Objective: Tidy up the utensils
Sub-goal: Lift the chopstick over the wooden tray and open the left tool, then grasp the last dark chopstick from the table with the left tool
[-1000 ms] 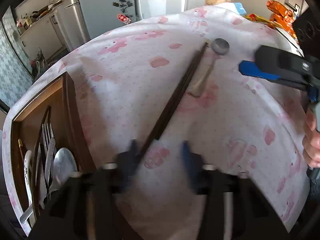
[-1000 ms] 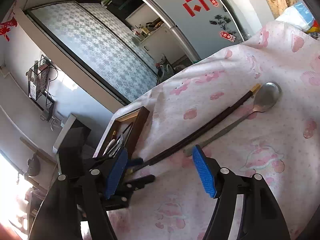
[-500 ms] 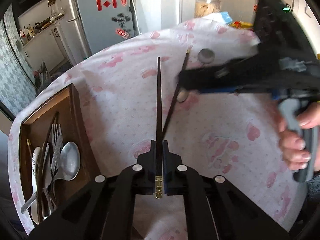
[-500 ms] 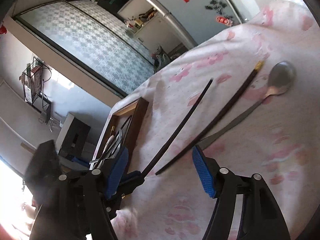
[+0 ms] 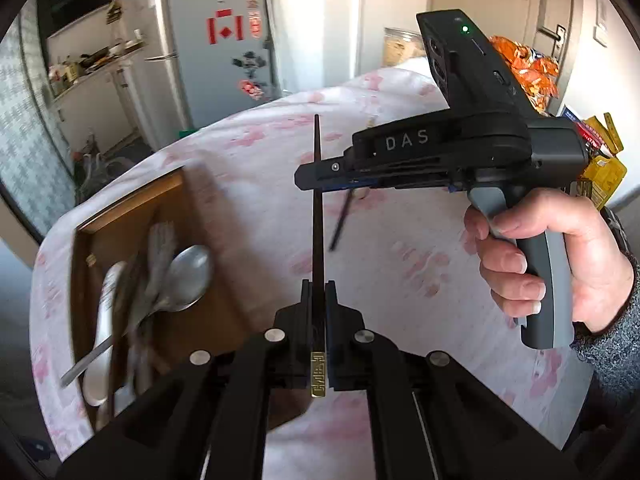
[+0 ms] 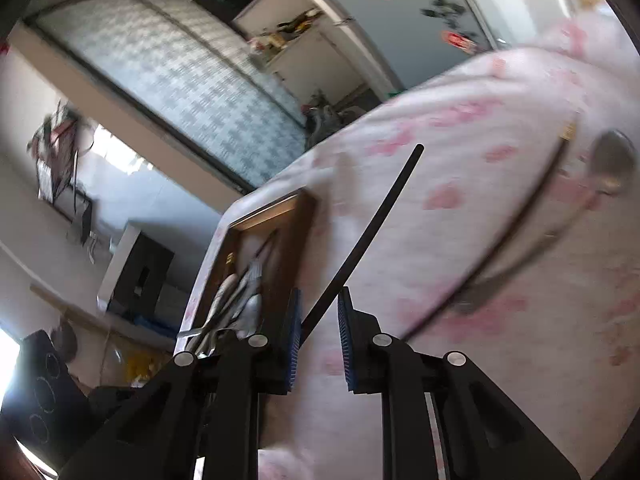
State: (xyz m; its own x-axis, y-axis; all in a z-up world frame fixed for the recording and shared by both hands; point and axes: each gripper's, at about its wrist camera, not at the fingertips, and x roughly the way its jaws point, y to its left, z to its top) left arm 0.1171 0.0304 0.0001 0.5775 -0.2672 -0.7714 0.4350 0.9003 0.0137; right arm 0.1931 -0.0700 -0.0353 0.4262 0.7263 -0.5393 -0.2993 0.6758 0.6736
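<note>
The left tool (image 5: 318,300) clamps a slim dark wooden chopstick (image 5: 317,216); the right tool (image 6: 318,322) is closing around its shaft, pads not yet touching.

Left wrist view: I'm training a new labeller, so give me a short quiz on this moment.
1. True or false: the left gripper has its fingers shut on a chopstick.
2. Which shiny utensil shows its round bowl in the wooden tray?
3. The other chopstick lies: A in the tray, B on the tablecloth, C in a hand.
Key: 1 true; 2 a spoon; 3 B.
</note>
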